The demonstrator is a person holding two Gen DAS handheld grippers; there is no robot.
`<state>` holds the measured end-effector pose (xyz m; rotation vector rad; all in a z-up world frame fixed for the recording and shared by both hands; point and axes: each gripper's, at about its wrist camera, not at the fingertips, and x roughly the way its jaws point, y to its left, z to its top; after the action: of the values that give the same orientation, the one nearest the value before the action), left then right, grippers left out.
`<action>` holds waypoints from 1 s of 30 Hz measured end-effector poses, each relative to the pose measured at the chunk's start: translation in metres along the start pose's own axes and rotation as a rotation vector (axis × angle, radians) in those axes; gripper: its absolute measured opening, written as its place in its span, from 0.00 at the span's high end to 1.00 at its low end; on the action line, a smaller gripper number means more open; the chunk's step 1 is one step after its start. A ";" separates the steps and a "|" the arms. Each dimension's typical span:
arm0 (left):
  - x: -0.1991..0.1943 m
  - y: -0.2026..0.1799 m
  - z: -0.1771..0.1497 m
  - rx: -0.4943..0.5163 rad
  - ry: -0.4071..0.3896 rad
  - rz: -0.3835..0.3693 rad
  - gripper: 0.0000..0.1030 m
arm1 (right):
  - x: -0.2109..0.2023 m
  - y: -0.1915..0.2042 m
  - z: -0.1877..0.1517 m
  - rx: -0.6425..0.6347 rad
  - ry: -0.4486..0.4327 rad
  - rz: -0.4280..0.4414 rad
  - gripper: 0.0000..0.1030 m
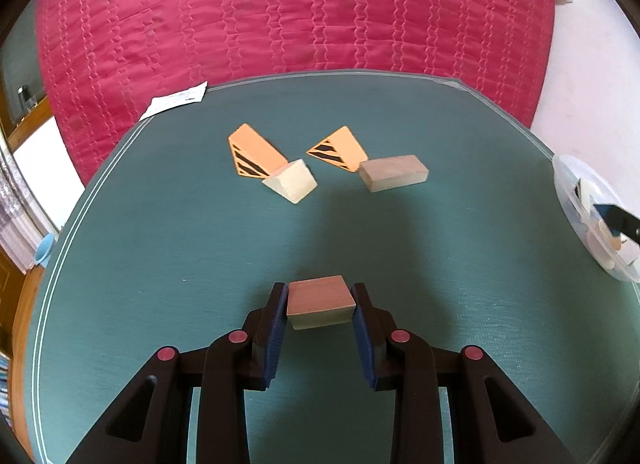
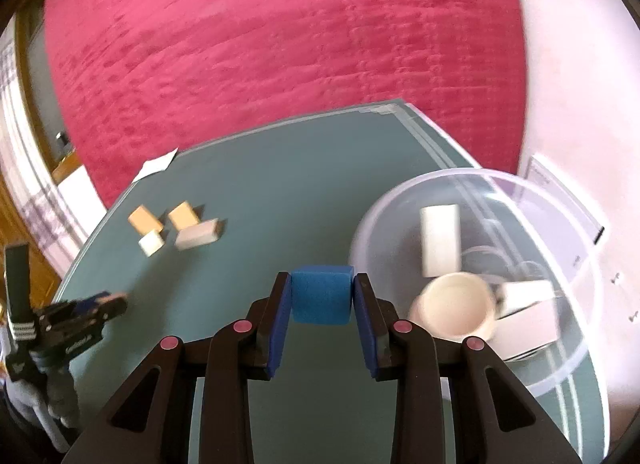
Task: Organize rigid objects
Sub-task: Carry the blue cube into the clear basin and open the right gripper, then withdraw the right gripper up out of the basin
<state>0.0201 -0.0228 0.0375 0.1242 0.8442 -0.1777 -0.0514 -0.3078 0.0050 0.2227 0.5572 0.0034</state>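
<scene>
1. My right tool (image 2: 322,298) was clamped on the blue block (image 2: 322,296), over the worktop (image 2: 248,200).
2. The clear bowl (image 2: 400,200) lay just right of it, nearer this hand.
3. My left tool (image 1: 320,302) gripped a wooden block (image 1: 320,300).

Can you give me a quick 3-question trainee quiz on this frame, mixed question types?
1. True or false: the left tongs are shut on a wooden block.
2. Multiple choice: what do the right tongs hold? A) a white cup B) a blue block C) an orange wedge
3. Short answer: how many loose pieces lie on the green table in the left wrist view, apart from the held block?

Key:
1. True.
2. B.
3. Four: two orange striped wedges, a pale wedge, a plain rectangular block.
</scene>
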 end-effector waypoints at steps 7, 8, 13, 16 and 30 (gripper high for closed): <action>0.000 -0.008 -0.001 0.000 0.004 -0.007 0.68 | -0.008 -0.035 0.009 0.078 -0.039 -0.082 0.69; 0.000 -0.008 -0.001 0.001 0.005 -0.007 0.68 | -0.009 -0.041 0.010 0.092 -0.045 -0.094 0.69; -0.001 -0.014 -0.002 0.005 0.007 -0.013 0.68 | -0.019 -0.067 0.012 0.146 -0.071 -0.140 0.69; -0.001 -0.019 -0.003 0.012 0.009 -0.019 0.68 | -0.027 -0.083 0.012 0.177 -0.086 -0.165 0.69; -0.002 -0.043 -0.002 0.040 0.011 -0.049 0.68 | -0.044 -0.127 -0.002 0.286 -0.091 -0.173 0.46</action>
<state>0.0083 -0.0644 0.0362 0.1423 0.8558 -0.2407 -0.0971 -0.4341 -0.0003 0.4500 0.4839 -0.2541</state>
